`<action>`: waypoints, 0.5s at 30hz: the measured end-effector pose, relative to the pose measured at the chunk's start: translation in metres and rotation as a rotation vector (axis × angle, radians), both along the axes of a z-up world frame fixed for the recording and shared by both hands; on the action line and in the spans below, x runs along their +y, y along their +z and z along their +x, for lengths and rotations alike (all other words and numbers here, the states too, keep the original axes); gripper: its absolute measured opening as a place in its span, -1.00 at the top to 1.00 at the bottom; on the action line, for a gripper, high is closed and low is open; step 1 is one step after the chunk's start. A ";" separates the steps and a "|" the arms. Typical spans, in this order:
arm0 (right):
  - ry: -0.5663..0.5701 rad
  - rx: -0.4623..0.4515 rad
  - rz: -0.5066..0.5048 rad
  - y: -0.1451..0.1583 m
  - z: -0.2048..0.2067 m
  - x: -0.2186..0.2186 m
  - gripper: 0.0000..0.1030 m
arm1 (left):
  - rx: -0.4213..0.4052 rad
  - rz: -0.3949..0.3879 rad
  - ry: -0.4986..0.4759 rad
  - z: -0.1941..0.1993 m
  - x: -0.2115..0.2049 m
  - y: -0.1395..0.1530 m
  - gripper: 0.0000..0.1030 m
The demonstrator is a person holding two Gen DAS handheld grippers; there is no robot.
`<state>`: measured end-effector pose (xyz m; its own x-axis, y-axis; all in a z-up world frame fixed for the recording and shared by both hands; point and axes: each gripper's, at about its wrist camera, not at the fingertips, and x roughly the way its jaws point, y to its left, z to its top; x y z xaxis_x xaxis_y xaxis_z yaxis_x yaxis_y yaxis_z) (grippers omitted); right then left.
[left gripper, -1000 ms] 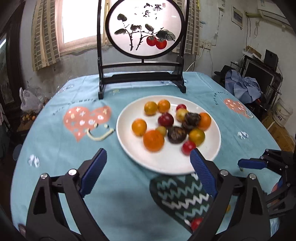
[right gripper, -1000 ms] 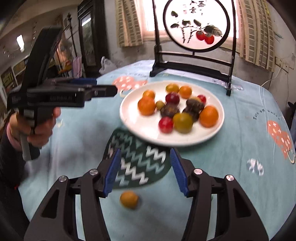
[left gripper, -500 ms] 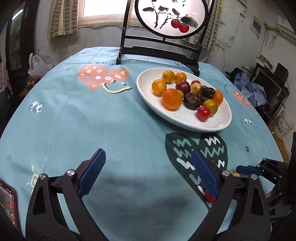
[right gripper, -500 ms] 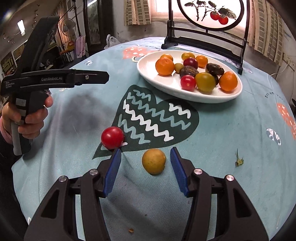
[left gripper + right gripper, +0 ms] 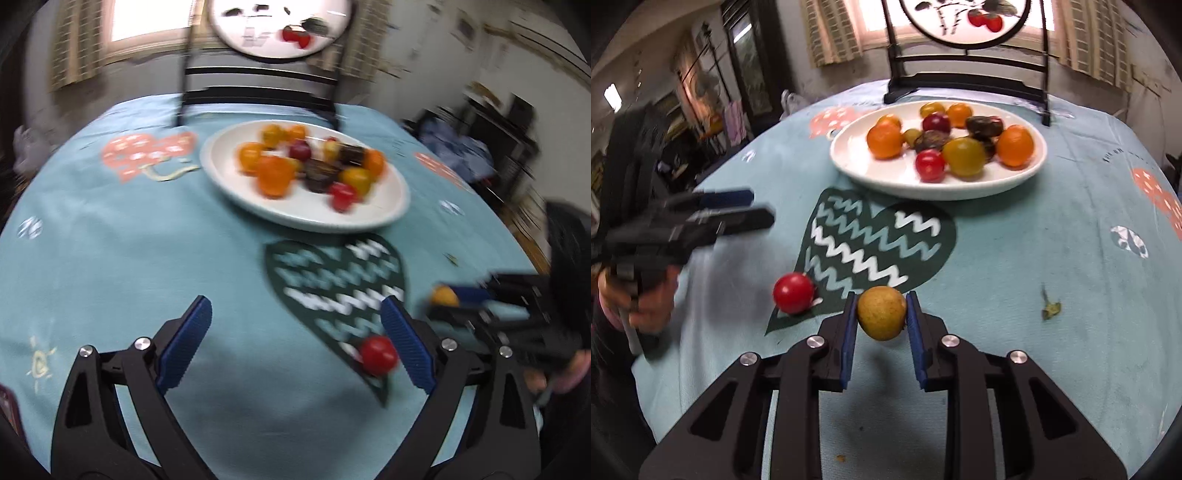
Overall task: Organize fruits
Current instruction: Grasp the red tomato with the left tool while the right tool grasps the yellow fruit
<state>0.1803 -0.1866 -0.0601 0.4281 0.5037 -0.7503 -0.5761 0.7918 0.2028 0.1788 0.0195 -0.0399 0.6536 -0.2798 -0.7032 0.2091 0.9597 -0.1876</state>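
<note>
right tongs point(image 5: 881, 314): pinching the yellow fruit point(image 5: 881, 312) between both blue pads, looks lifted just off the bench point(image 5: 1034, 288) going by the shadow under it, can't swear to that

left tongs point(image 5: 293, 341): spread wide, nothing in them, hanging low over the cloth; that view is pretty smeary

red tomato point(image 5: 793, 298): loose on the cloth at the tip of the dark zigzag heart point(image 5: 875, 240), just left of the held fruit; in the left view it sits right beside the inside of the right-hand finger point(image 5: 404, 343), not gripped

leaf scrap point(image 5: 1049, 306): little bit of green off to the right, ignore it

plate point(image 5: 849, 162): white, further back past the heart, already piled with orange, red, yellow and dark fruits

screen stand point(image 5: 967, 79): round painted panel on a black frame behind the plate

step: I'd say pickup of the stray yellow one is done, carrying is next

next move: my guess, keep a gentle squeeze, swing it forward over the plate rim and let go into a gap low down so it doesn't roll; left tongs can close on the tomato
</note>
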 end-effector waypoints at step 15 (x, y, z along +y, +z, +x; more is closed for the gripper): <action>-0.025 0.009 0.012 0.003 0.003 -0.004 0.49 | 0.097 0.122 -0.224 -0.008 -0.059 -0.029 0.32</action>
<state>0.1837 -0.1907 -0.0573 0.4340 0.5021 -0.7480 -0.5543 0.8034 0.2177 0.1707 -0.0400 -0.0688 0.5130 -0.3194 -0.7967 0.4058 0.9082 -0.1028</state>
